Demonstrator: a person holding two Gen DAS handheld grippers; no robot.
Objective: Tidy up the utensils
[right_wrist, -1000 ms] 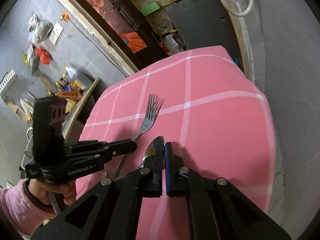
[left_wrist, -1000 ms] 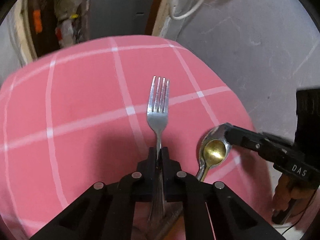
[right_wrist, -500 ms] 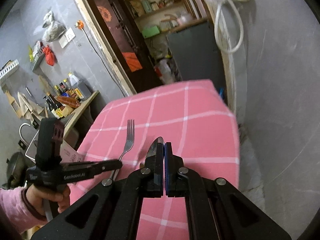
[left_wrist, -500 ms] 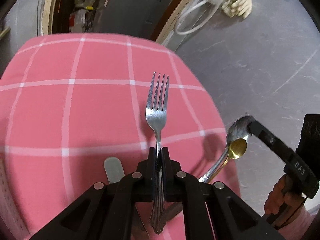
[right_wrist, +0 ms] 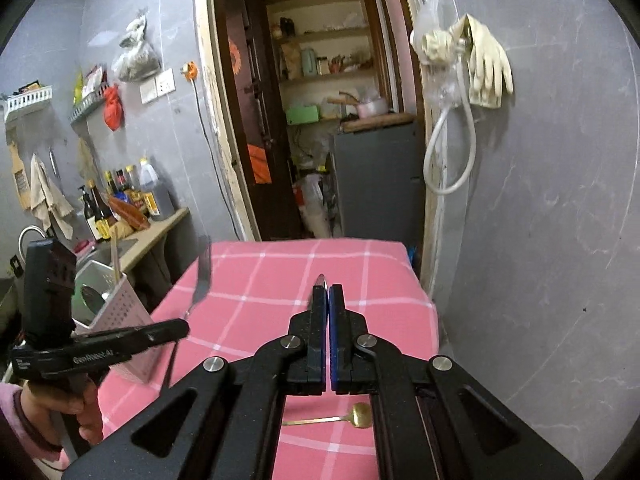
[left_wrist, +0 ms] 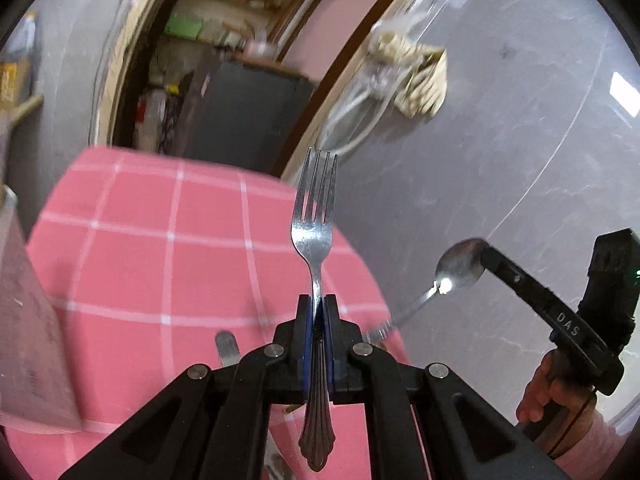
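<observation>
While your left claw (left_wrist: 316, 320) is clamped on the silver four-tined fork (left_wrist: 314, 216), tines pointing straight ahead along the fingers, your right claw (right_wrist: 328, 300) pinches the silver spoon (left_wrist: 460, 268) by its bowl. Both hang above the pink checked desk (right_wrist: 280, 280). The perforated white utensil holder (right_wrist: 116, 312) stands at the desk's left edge — nearer your left claw, so I'd judge the fork goes first. A small gold spoon (right_wrist: 352, 416) lies below.

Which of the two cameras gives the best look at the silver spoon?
The left wrist view: the spoon shows side-on there, bowl and most of the handle, clamped at the bowl by the right gripper. The right wrist view shows only its thin tip edge-on, poking out from between the shut fingers.
</observation>
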